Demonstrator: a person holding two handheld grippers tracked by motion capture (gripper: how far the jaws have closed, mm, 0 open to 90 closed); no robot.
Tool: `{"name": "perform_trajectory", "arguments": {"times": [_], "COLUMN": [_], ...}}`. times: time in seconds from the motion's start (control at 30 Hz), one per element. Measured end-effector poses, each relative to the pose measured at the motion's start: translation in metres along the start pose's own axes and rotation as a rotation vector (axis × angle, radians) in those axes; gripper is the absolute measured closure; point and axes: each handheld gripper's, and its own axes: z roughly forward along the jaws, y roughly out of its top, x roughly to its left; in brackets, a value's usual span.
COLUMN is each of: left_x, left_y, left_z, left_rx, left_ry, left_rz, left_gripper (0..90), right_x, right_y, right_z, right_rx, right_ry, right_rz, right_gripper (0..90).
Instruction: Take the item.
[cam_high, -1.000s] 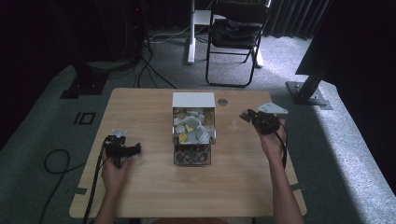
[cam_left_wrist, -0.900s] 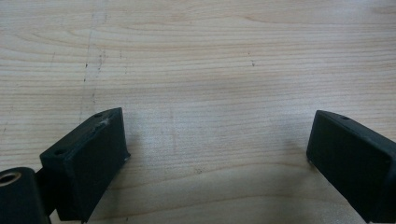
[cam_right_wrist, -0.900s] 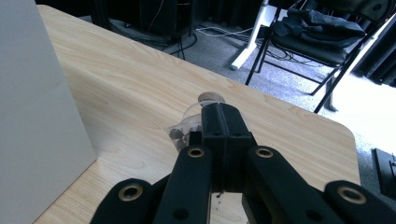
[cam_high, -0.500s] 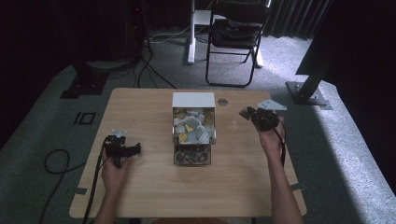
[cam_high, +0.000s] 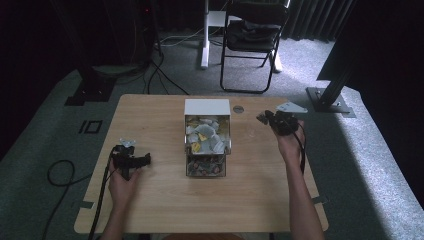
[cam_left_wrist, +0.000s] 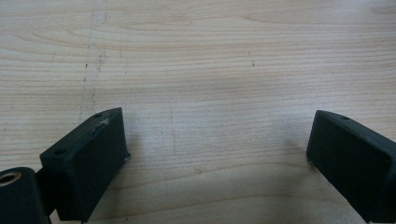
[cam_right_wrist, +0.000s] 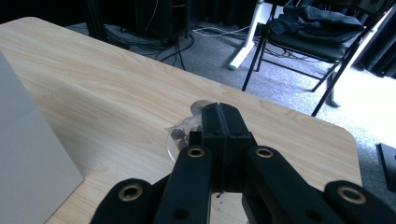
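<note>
The right tongs (cam_right_wrist: 223, 122) are clamped shut on a small clear packet (cam_right_wrist: 181, 133) with dark bits inside; its crumpled, see-through film sticks out to the left of the closed tips in the right gripper view. The packet is held above the table (cam_right_wrist: 116, 88), near its far right part, just in front of a round hole (cam_right_wrist: 201, 103) in the top. Its long axis cannot be told; the visible part runs sideways from the tips. In the high view the right tongs (cam_high: 264, 118) point left toward the white box (cam_high: 207, 107), whose open tray (cam_high: 206, 134) holds many packets. The left tongs (cam_left_wrist: 217, 149) stand wide open over bare wood, well apart from the box.
</note>
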Motion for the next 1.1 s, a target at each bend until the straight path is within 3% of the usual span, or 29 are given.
{"name": "perform_trajectory", "arguments": {"times": [0.3,0.87,0.93,1.0,1.1], "left_x": [0.000,0.000,0.000,0.000,0.000], "left_y": [0.000,0.000,0.000,0.000,0.000], "left_z": [0.000,0.000,0.000,0.000,0.000], "left_rx": [0.000,0.000,0.000,0.000,0.000], "left_ry": [0.000,0.000,0.000,0.000,0.000], "left_rz": [0.000,0.000,0.000,0.000,0.000], "left_gripper": [5.8,5.8,5.8,5.8,5.8], "right_x": [0.001,-0.003,-0.004,-0.005,-0.006], "right_y": [0.006,0.010,0.008,0.007,0.007], "right_z": [0.014,0.037,0.039,0.039,0.037], "right_rx": [0.006,0.039,0.042,0.040,0.039], "right_ry": [0.001,0.010,0.010,-0.001,-0.008], "right_rz": [-0.005,0.038,0.047,0.070,0.078], "right_gripper": [90.0,89.5,68.5,61.0,57.8]}}
